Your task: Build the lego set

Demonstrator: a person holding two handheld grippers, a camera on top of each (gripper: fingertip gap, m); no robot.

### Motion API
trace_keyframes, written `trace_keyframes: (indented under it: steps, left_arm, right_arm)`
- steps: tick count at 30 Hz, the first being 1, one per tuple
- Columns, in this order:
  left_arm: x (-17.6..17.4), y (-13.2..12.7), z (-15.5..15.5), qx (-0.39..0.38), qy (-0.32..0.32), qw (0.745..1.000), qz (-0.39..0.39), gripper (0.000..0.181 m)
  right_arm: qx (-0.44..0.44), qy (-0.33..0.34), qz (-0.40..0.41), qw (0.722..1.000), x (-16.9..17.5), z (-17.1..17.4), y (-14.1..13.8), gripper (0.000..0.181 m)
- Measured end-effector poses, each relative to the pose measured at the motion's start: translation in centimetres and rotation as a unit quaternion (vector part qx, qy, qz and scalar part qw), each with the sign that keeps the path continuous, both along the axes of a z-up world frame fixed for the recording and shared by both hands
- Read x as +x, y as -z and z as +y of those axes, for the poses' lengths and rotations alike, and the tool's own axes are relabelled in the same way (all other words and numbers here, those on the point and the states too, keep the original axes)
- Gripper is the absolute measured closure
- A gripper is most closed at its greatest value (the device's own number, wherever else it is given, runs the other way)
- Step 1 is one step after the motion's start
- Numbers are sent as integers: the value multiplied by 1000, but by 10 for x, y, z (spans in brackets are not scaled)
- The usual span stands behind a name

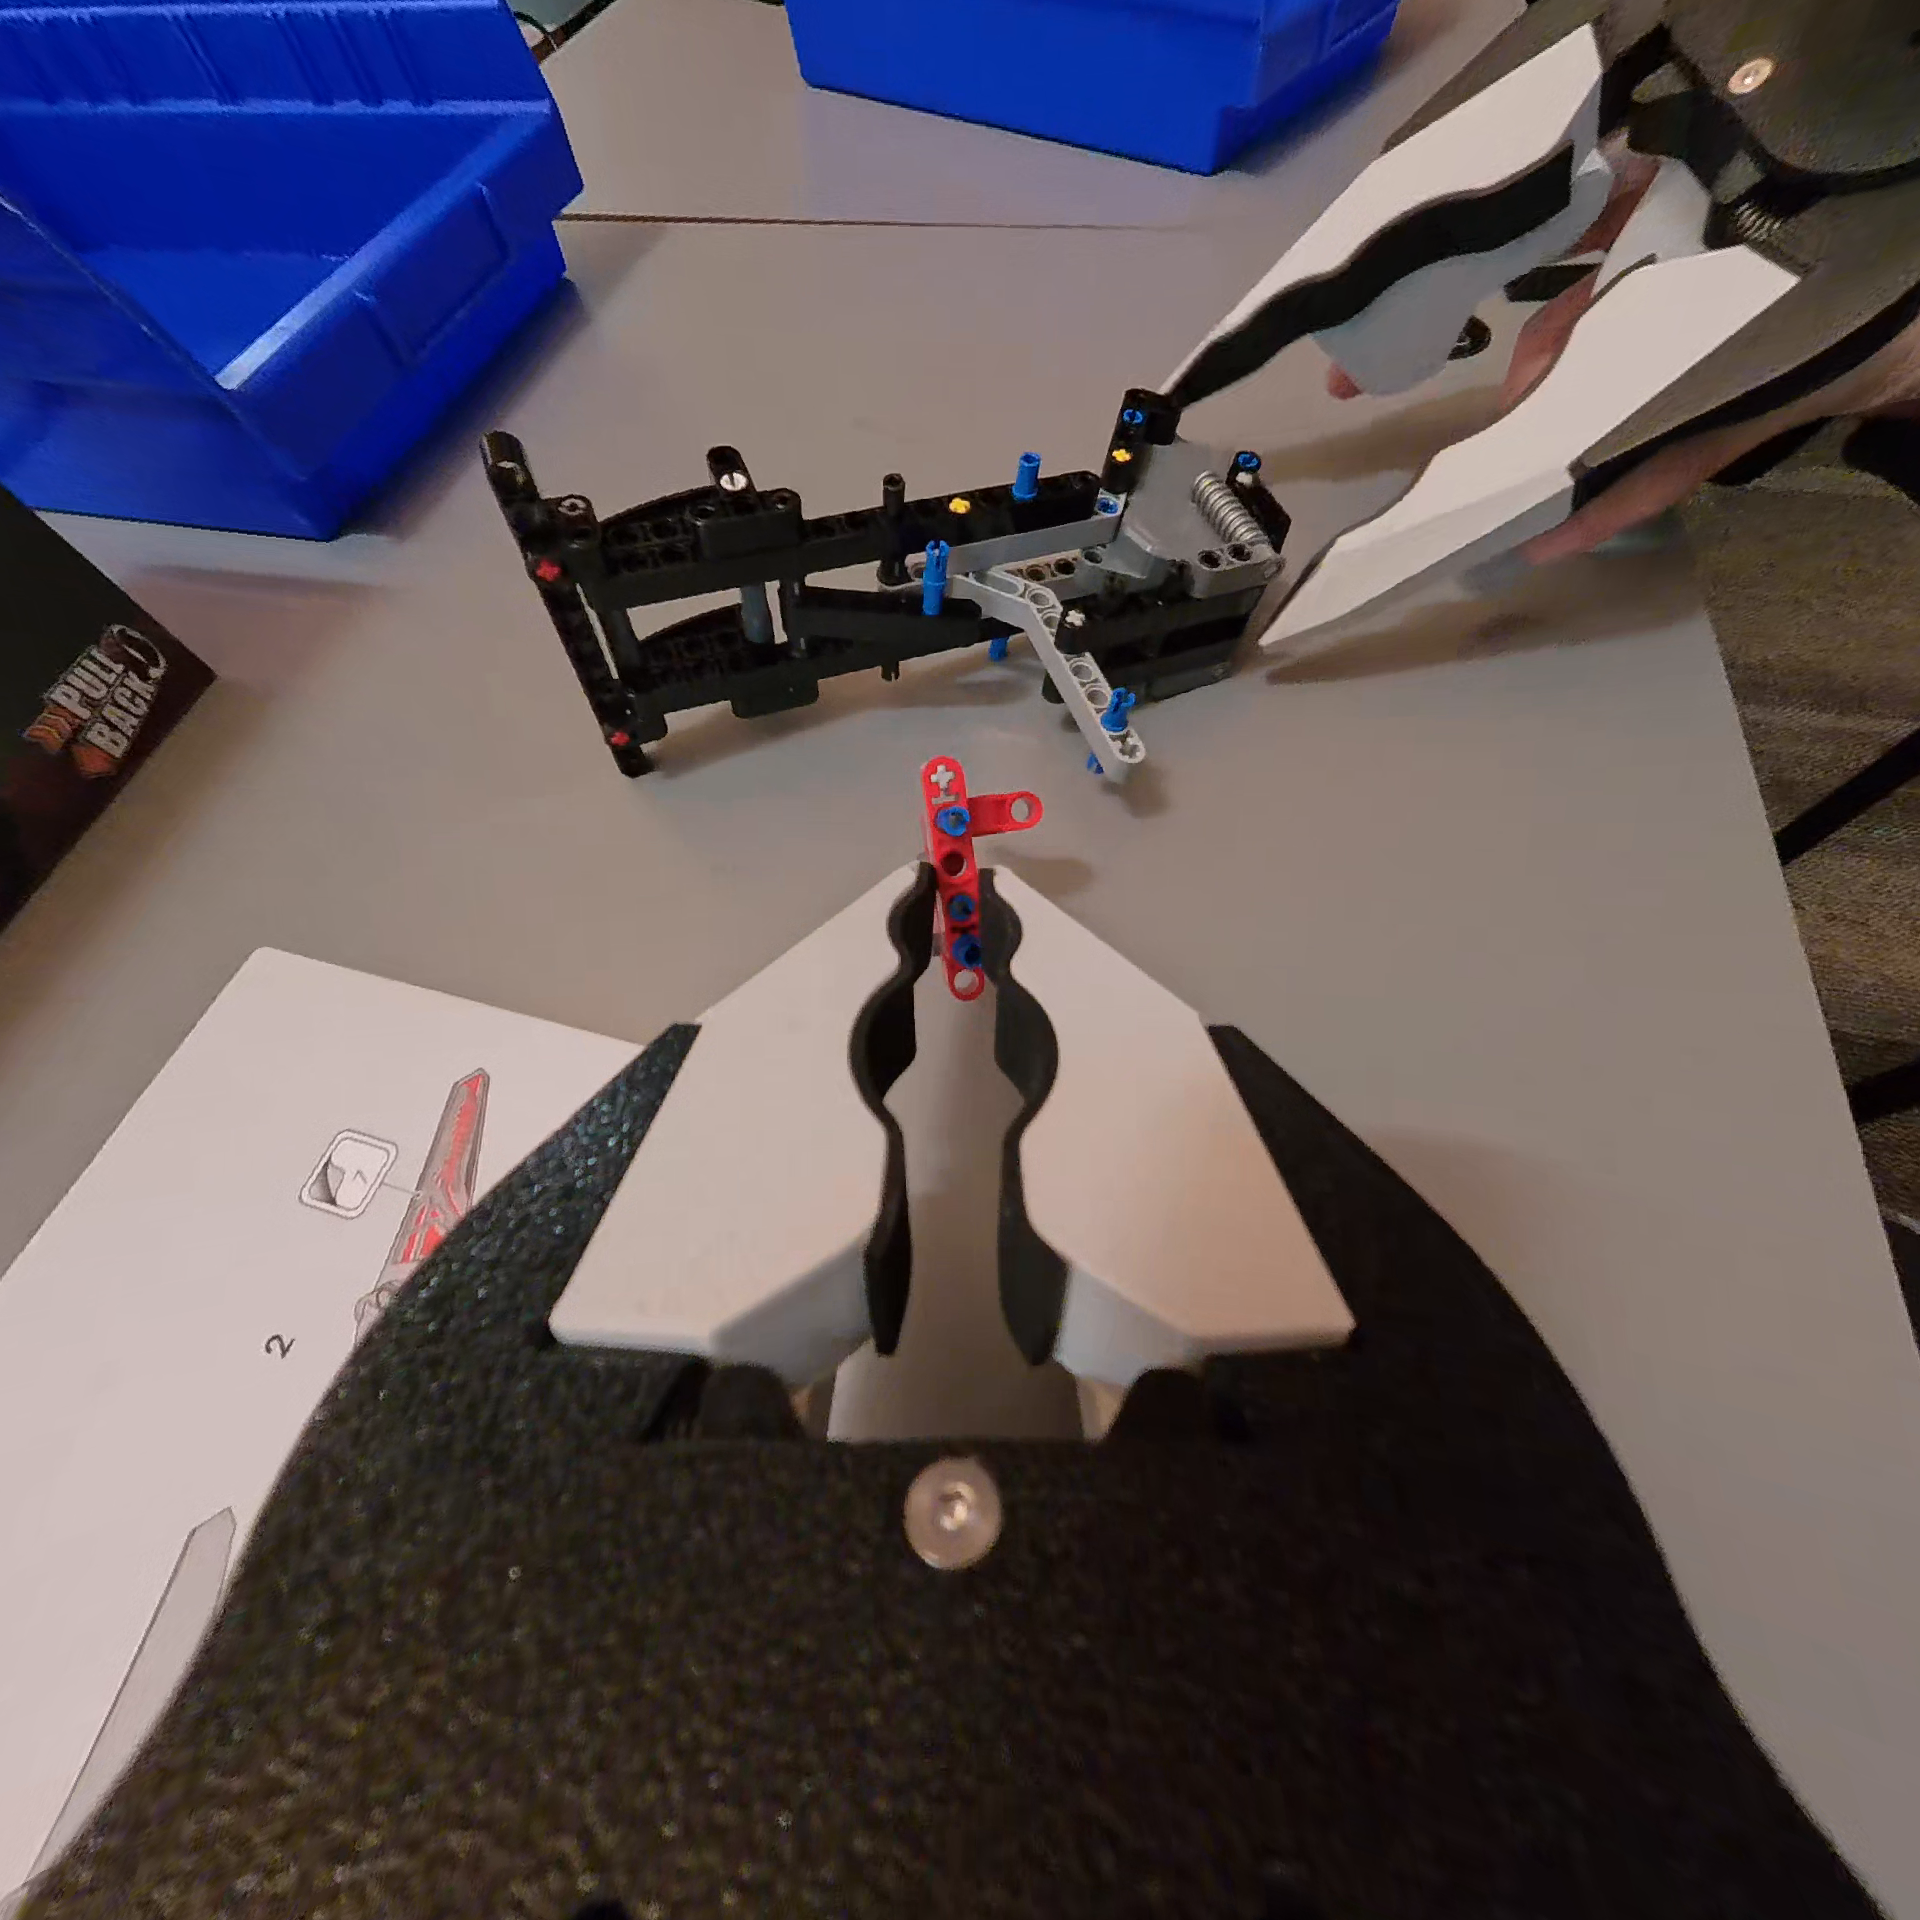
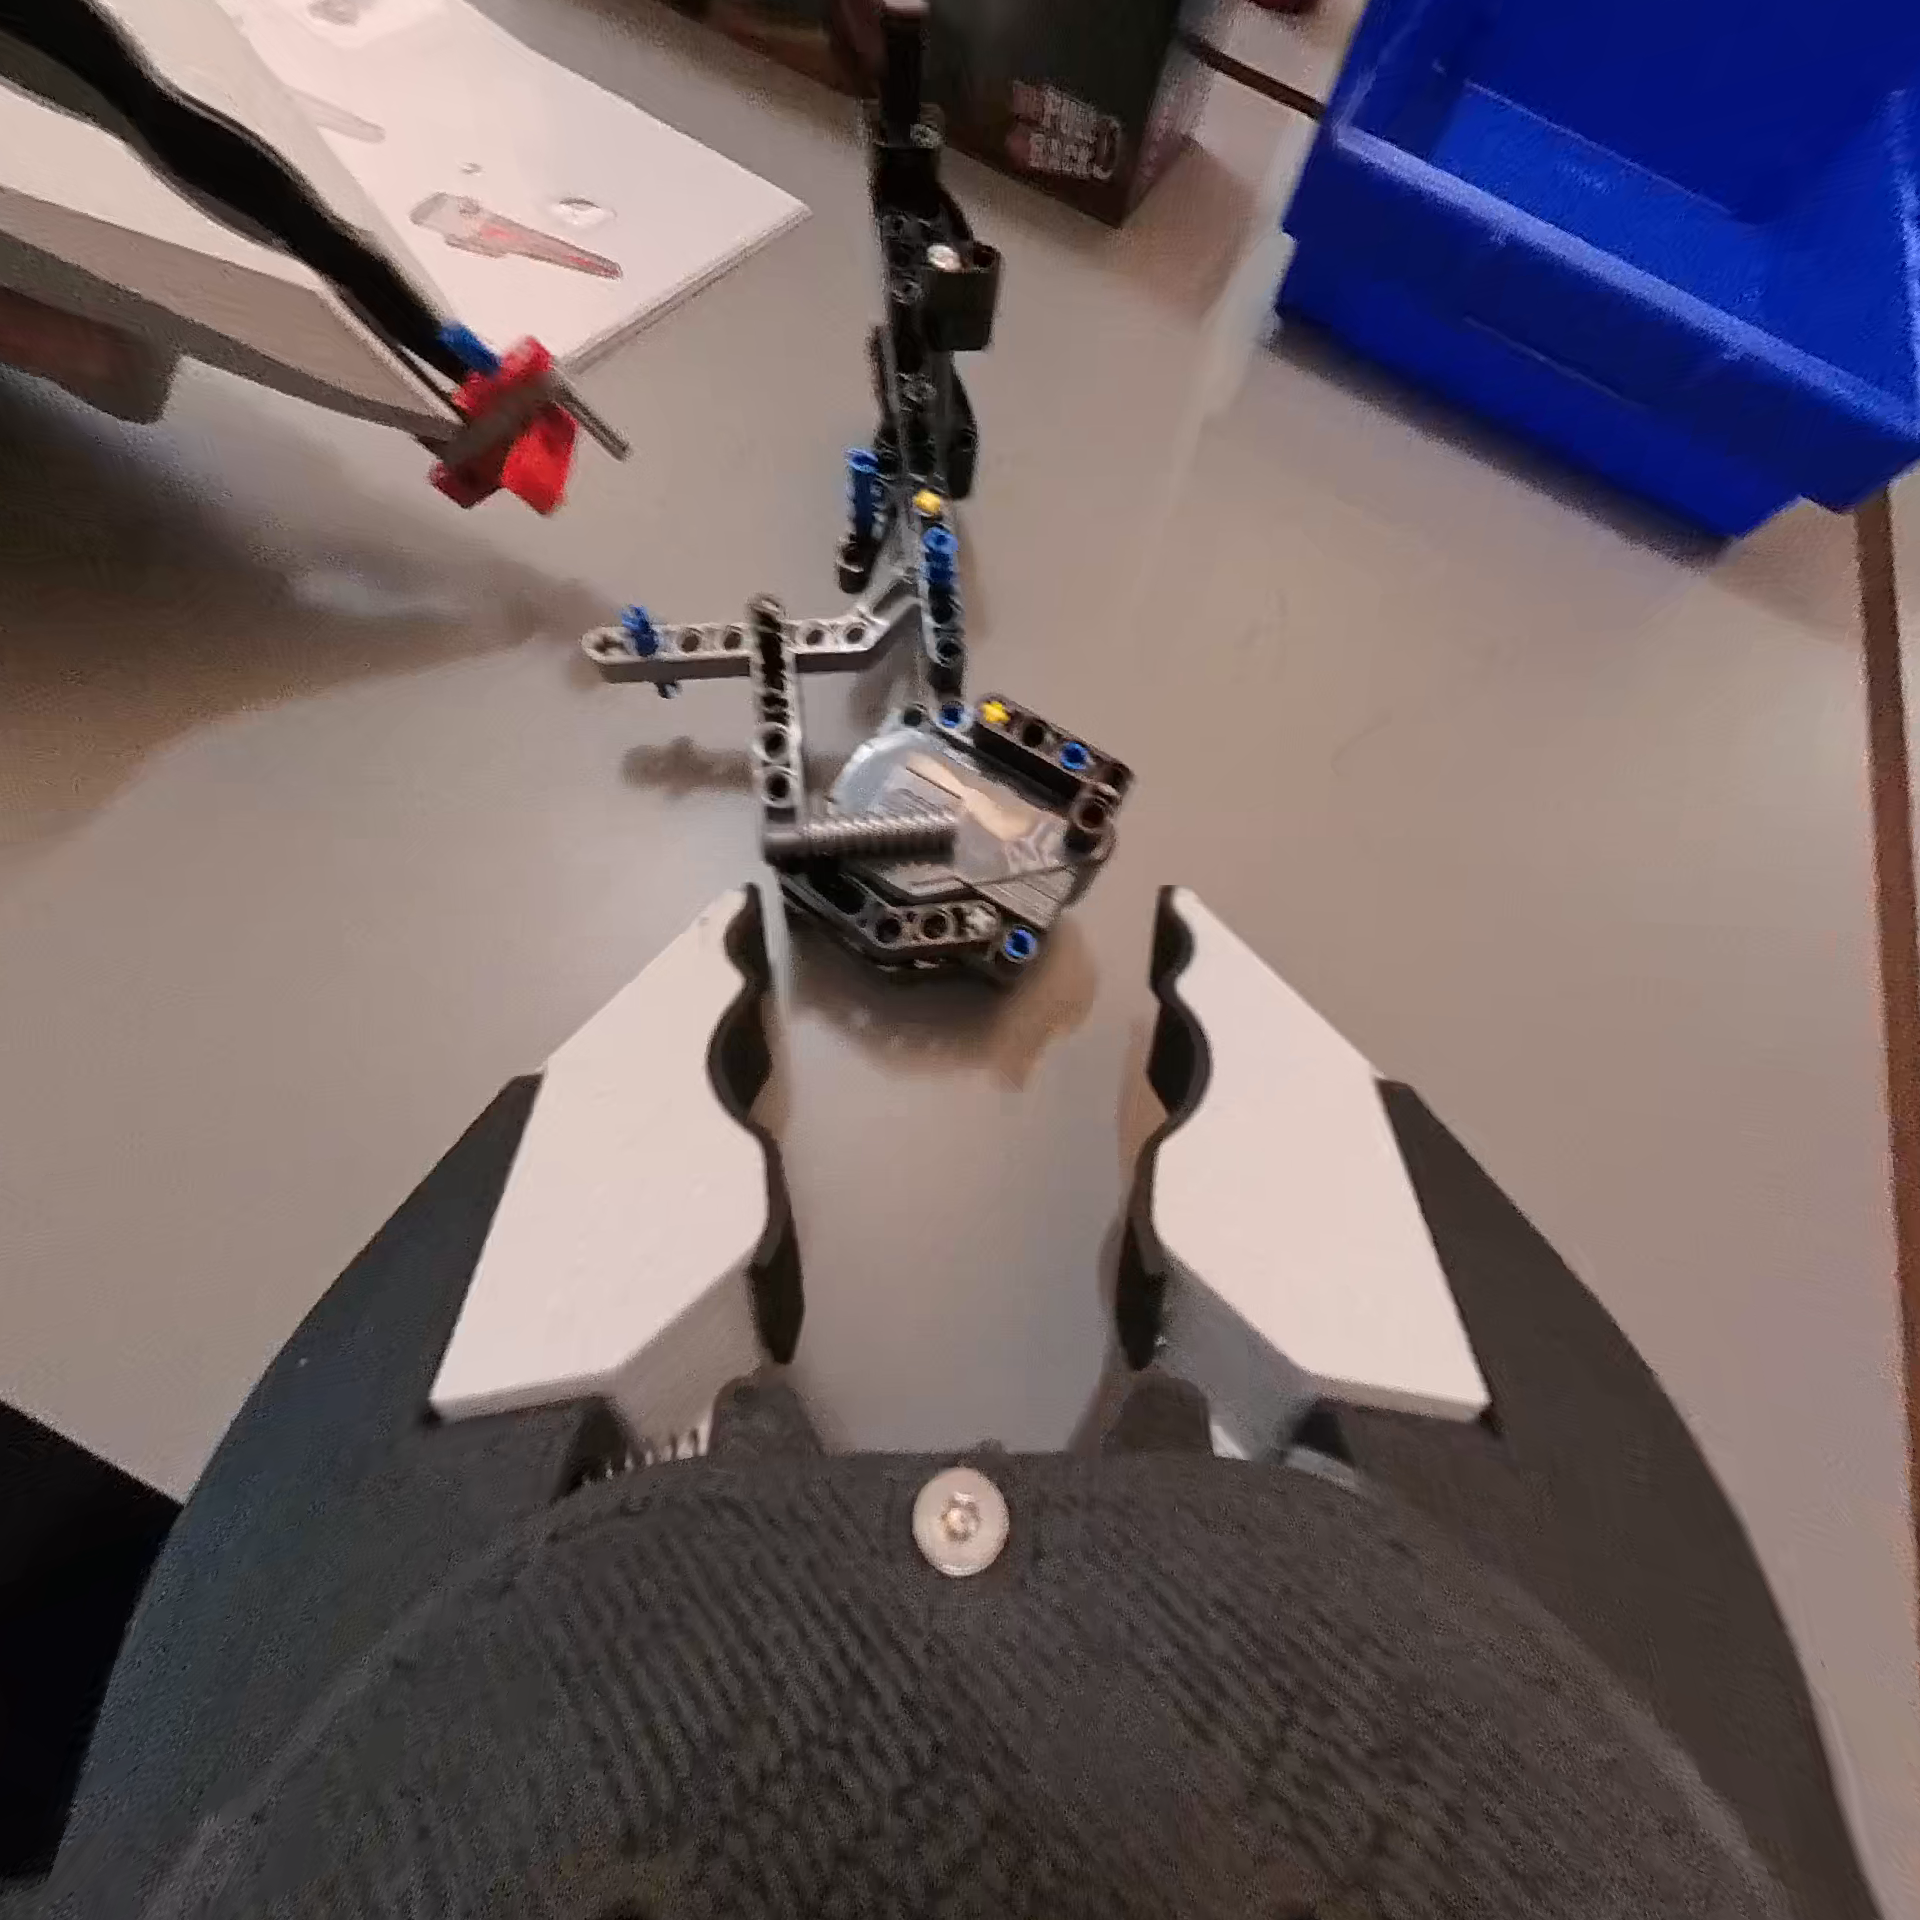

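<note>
Left tongs (image 1: 956,894) clamp a red beam (image 1: 954,883) at 6 o'clock of the black frame (image 1: 831,582); right tongs (image 2: 961,935) gape apart at its motor end on the counter (image 1: 1455,935).

Left gripper (image 1: 954,914), the one with white wedge fingers and wavy black rubber pads, has its jaws pinched tight on something small and is held up off the bench. Right gripper (image 2: 961,935), same build, sits low near the bench's right edge with its jaws spread wide, nothing between them. Bare fingers (image 1: 1558,353) grip its handle.
</note>
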State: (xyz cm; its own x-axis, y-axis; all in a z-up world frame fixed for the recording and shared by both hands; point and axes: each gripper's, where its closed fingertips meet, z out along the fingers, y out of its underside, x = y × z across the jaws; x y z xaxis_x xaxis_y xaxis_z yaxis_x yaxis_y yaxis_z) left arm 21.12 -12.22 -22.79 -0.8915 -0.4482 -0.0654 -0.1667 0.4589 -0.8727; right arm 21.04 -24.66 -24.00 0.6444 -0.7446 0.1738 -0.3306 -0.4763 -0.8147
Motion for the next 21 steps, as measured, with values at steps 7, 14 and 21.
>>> trace_keyframes:
  steps: [7, 14, 21]
  left_arm:
    - [0, 1, -1, 10, -3, 1000, -12, 176]
    - [-1, 3, -1, 18, 0, 1000, -15, 177]
    - [-1, 4, -1, 20, 0, 1000, -15, 177]
  right_arm:
    - [-14, -10, 5, 1000, -5, 14, 2, 111]
    - [4, -19, 8, 1000, -11, 23, 0, 117]
    - [-4, -20, 6, 1000, -11, 25, 1, 114]
